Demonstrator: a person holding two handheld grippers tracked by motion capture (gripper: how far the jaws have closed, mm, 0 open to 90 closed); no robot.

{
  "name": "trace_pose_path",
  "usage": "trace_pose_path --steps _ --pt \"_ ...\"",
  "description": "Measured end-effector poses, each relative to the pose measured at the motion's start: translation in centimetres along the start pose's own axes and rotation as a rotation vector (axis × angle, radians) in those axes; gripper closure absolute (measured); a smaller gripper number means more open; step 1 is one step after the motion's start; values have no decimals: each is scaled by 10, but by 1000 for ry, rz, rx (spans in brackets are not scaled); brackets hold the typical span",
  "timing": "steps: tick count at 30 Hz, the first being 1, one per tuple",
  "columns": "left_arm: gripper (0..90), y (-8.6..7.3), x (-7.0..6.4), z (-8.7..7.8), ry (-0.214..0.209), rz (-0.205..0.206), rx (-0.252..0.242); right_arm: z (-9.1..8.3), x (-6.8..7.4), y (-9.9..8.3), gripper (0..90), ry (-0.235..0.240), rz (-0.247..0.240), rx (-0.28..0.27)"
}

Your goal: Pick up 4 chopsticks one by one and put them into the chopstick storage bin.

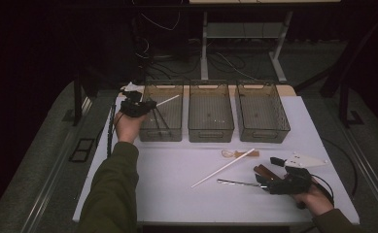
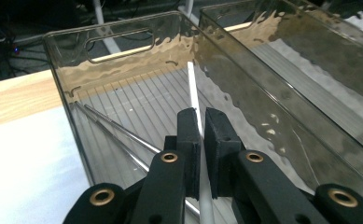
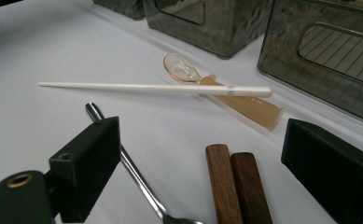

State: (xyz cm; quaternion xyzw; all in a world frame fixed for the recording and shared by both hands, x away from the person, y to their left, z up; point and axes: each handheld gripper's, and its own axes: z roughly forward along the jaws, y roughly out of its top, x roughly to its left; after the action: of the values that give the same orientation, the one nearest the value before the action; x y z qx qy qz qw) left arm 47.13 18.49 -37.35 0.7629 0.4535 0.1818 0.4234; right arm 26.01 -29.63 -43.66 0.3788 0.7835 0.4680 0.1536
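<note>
The left gripper [image 2: 201, 126] is raised with jaws nearly closed; the right gripper [image 3: 207, 158] rests low, jaws spread wide.

Smooth white plastic chopstick [image 2: 194, 95], glossy smoky-clear plastic bin [image 2: 123, 35], shiny metal rods [image 2: 118, 129], matt wooden handles [image 3: 235, 184].

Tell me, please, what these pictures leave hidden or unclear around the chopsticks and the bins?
- White chopstick in the left gripper: its lower end is cut off by the left gripper view's bottom edge.
- Wooden pieces: their near ends are cut off by the right gripper view's bottom edge.
- Middle bin: any contents are too small to tell in the high view.
</note>
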Motion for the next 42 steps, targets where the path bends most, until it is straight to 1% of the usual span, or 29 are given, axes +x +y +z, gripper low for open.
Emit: trace_pose_path --steps 4,5,7,11,15,17,18,19,22,23,25,27,29,31,34,37,39,40,42 --pt "848 2 -3 11 18 5 35 0 0 0 119 2 -2 -1" --pt "848 3 -4 14 18 3 37 -1 0 0 119 3 -2 -2" --pt "848 3 -5 17 23 12 51 -1 0 0 118 4 0 -4" --pt "847 0 -4 22 32 9 78 -1 1 0 119 6 1 -5" --pt "845 1 -3 22 36 7 80 -1 1 0 119 6 0 -4" --pt "836 1 -3 22 45 -1 76 -1 1 0 119 6 0 -4" --pt "806 1 -3 22 52 -1 69 -1 1 0 119 6 -1 -4" --pt "756 1 -3 22 54 1 64 -1 1 0 119 6 -1 -5" --pt "691 1 -3 21 54 4 60 -1 1 0 119 6 -1 -3" --pt "661 0 -2 20 46 5 62 -1 1 0 119 6 -1 -3" --pt "630 0 -4 18 35 10 61 -1 1 0 119 6 -1 -3" --pt "580 1 -8 14 10 27 56 -1 1 0 118 5 0 -4" --pt "529 0 -15 9 -25 54 48 -1 1 0 119 4 1 -5" --pt "483 0 -24 3 -65 71 25 -1 1 0 118 3 0 -3" --pt "442 -2 -40 -7 -117 115 -7 -1 1 0 118 0 -2 -2" --pt "405 -6 -58 -17 -188 141 -32 -1 1 0 119 -2 -3 -2" --pt "395 -11 -70 -23 -218 161 -44 -1 1 0 118 -3 -3 -1" --pt "393 -13 -77 -25 -238 163 -49 -1 1 0 119 -4 -2 -3" --pt "379 -19 -90 -29 -262 177 -52 -1 1 0 119 -4 -2 -3"
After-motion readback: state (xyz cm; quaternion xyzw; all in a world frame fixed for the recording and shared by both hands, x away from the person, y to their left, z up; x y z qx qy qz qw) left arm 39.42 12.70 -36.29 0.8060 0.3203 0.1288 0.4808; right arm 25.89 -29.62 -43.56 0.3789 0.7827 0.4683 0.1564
